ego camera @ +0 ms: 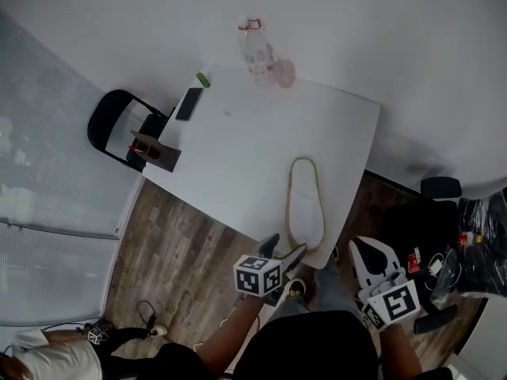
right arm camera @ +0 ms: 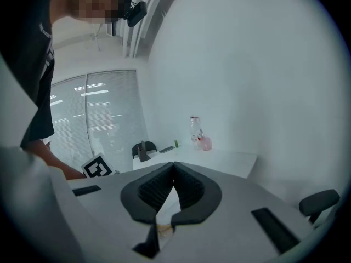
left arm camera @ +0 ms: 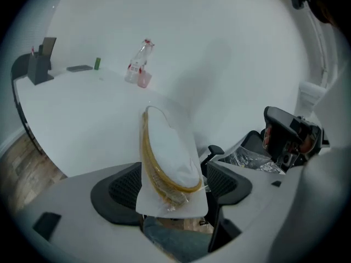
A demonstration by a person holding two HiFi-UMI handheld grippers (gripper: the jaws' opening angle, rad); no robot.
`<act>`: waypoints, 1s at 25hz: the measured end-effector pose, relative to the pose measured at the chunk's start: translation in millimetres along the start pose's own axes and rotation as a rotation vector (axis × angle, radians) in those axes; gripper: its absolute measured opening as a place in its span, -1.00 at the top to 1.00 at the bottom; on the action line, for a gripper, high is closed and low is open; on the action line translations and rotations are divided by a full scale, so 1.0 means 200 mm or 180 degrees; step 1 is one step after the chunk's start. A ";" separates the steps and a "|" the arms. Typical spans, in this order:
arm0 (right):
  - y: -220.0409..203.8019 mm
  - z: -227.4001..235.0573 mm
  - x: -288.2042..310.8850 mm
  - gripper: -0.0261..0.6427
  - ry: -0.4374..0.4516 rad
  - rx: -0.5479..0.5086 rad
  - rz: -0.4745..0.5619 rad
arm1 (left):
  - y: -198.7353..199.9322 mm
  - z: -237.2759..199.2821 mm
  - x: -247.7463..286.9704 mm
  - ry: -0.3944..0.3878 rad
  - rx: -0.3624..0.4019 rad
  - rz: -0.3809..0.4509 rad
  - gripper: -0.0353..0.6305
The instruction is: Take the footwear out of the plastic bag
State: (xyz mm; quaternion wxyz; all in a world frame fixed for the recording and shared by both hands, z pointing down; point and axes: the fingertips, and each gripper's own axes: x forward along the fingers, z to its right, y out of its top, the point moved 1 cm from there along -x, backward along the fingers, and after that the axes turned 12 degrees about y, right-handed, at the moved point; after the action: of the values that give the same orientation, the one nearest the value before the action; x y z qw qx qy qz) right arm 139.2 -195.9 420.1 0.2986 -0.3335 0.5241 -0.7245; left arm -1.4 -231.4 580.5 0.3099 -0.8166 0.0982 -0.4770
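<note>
A white slipper with a tan rim (ego camera: 306, 212) lies in a clear plastic bag near the front edge of the white table (ego camera: 238, 157). In the left gripper view the bagged slipper (left arm camera: 167, 158) runs away from me, and its near end sits between the jaws. My left gripper (ego camera: 282, 253) (left arm camera: 173, 193) is open, with its black pads (left arm camera: 118, 188) apart on either side of the bag and not pressing it. My right gripper (ego camera: 369, 250) (right arm camera: 174, 170) is shut with nothing in it, off the table's right front corner.
At the table's far edge stand a clear bottle (ego camera: 255, 50) and a pink object (ego camera: 283, 74). A phone (ego camera: 188, 103), a green item (ego camera: 203, 79) and a dark pen stand (ego camera: 154, 150) are at the left side. A black chair (ego camera: 119, 129) stands left; clutter (ego camera: 467, 244) lies right.
</note>
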 end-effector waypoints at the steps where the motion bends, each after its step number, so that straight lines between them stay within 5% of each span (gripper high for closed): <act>1: 0.01 0.06 0.03 0.89 0.0047 -0.0007 -0.0019 | 0.01 -0.02 0.05 0.0052 -0.0067 -0.0057 -0.20; 5: -0.01 0.25 0.11 0.89 0.0206 0.0070 -0.0095 | -0.03 -0.09 0.20 0.0337 -0.0184 -0.0315 -0.26; 11: -0.04 0.39 0.20 0.89 0.0431 0.0156 -0.0170 | -0.05 -0.08 0.27 0.0649 -0.0053 -0.0491 -0.27; 23: -0.05 0.42 0.26 0.89 0.0614 0.0225 -0.0172 | -0.02 0.05 0.37 0.0650 -0.0014 -0.0669 -0.26; 25: -0.05 0.41 0.26 0.89 0.0627 0.0206 -0.0164 | 0.00 0.05 0.36 0.0609 -0.0095 -0.0597 -0.13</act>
State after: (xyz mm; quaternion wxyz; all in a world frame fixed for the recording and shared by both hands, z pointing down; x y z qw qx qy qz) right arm 172.1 -280.2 457.3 0.2375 -0.2642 0.5186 -0.7777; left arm 43.8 -260.1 628.8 0.2409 -0.7775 0.0575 -0.5781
